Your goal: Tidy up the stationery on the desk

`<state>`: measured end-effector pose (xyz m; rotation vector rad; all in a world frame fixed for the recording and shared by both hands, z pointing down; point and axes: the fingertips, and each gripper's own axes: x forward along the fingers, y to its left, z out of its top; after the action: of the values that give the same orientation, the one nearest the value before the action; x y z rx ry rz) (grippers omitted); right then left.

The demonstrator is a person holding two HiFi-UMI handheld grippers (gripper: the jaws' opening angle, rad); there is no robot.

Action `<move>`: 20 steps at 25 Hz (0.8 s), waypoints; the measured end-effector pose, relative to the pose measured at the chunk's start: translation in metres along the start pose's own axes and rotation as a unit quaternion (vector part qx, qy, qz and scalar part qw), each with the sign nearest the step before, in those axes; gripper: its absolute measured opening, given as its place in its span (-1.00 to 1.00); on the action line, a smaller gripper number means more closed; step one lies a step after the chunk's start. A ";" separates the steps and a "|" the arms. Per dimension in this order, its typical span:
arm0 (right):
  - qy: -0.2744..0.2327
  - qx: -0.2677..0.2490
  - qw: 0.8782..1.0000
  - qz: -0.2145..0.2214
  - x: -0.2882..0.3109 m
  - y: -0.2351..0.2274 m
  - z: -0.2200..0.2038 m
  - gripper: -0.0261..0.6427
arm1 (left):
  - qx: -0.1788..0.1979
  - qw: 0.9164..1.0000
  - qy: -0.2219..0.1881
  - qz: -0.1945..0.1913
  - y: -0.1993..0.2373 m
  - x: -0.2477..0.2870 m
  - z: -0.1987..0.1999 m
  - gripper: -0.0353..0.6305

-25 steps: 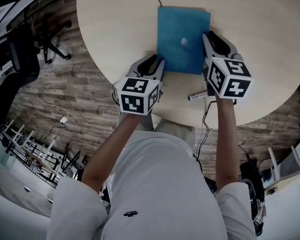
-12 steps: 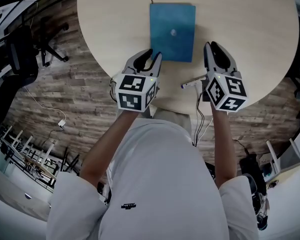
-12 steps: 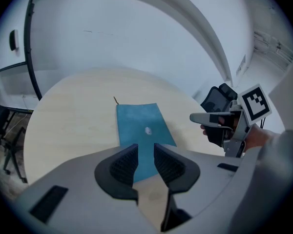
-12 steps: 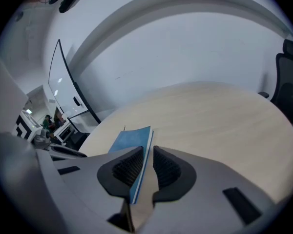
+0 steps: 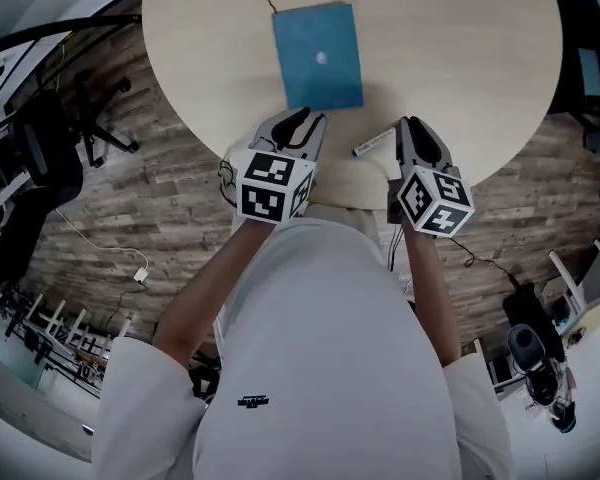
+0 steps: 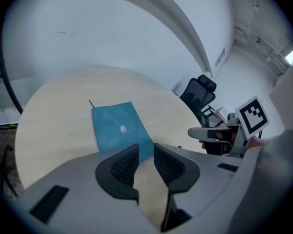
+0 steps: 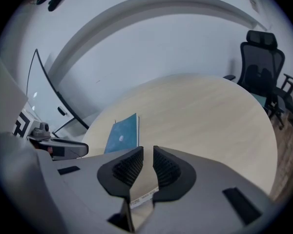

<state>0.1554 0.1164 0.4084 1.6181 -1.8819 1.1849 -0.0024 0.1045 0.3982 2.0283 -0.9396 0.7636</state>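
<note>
Two grippers, both empty right now; left gripper [image 6: 145, 150] with jaws a small way apart, only bare tabletop showing through the gap; right gripper [image 7: 147, 152] narrower, just a slit, pads not pressing on anything, only a glimpse of the pen [image 7: 144, 197] low down behind them, lying on the round table [image 5: 450, 58] and not clamped; from the head view, both hanging over the near edge of the table, tips pointing down and away from the body; pen flat on the wood just beside the right gripper's tips, slanted, close to the table edge; blue notebook [image 5: 318, 58] closed and flat further in, just beyond the left gripper's tips and apart from the pen, a thin ribbon [image 5: 271, 4] poking out at its far corner; guessing the notebook is more or less sorted and the pen is up next, so probably between steps; next move calls for spreading the right jaws wider, lining them across the barrel, coming down and pinching mid-length, then parking it by the notebook; thin round barrel on smooth wood, so could easily roll off the edge if nudged instead of pinched; worth going slow.
</note>
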 end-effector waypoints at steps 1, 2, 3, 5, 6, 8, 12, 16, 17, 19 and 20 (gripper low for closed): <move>-0.001 0.018 1.000 -0.008 -0.004 -0.003 -0.004 -0.69 | 0.006 1.000 0.007 -0.011 -0.005 0.001 -0.001 -0.57; -0.002 0.035 0.999 -0.017 -0.007 -0.006 -0.009 -0.69 | 0.013 1.000 0.013 -0.021 -0.010 0.002 -0.002 -0.57; -0.003 0.053 0.998 -0.026 -0.009 -0.009 -0.013 -0.69 | 0.022 0.999 0.019 -0.029 -0.013 0.003 -0.003 -0.57; -0.006 0.089 0.995 -0.043 -0.014 -0.014 -0.022 -0.69 | 0.038 0.998 0.030 -0.044 -0.020 0.006 -0.006 -0.57; -0.007 0.108 0.993 -0.051 -0.015 -0.017 -0.028 -0.69 | 0.045 0.997 0.034 -0.050 -0.023 0.008 -0.007 -0.57; -0.008 0.141 0.988 -0.065 -0.016 -0.022 -0.040 -0.69 | 0.059 0.995 0.043 -0.063 -0.030 0.013 -0.009 -0.57; -0.007 0.193 0.978 -0.075 -0.011 -0.025 -0.064 -0.69 | 0.084 0.990 0.068 -0.086 -0.042 0.022 -0.018 -0.58; -0.010 0.236 0.970 -0.064 0.000 -0.020 -0.080 -0.69 | 0.110 0.985 0.090 -0.102 -0.050 0.029 -0.032 -0.58; -0.009 0.243 0.968 -0.068 0.002 -0.020 -0.085 -0.69 | 0.116 0.983 0.093 -0.106 -0.052 0.030 -0.034 -0.58; -0.007 0.258 0.963 -0.072 0.005 -0.022 -0.093 -0.69 | 0.121 0.982 0.099 -0.110 -0.054 0.032 -0.038 -0.58; -0.007 0.268 0.961 -0.072 0.008 -0.023 -0.095 -0.69 | 0.122 0.981 0.101 -0.110 -0.055 0.034 -0.039 -0.58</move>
<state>0.1530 0.1871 0.4758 1.9935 -1.4897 1.7205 0.0530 0.1492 0.4235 2.1709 -0.5162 0.9772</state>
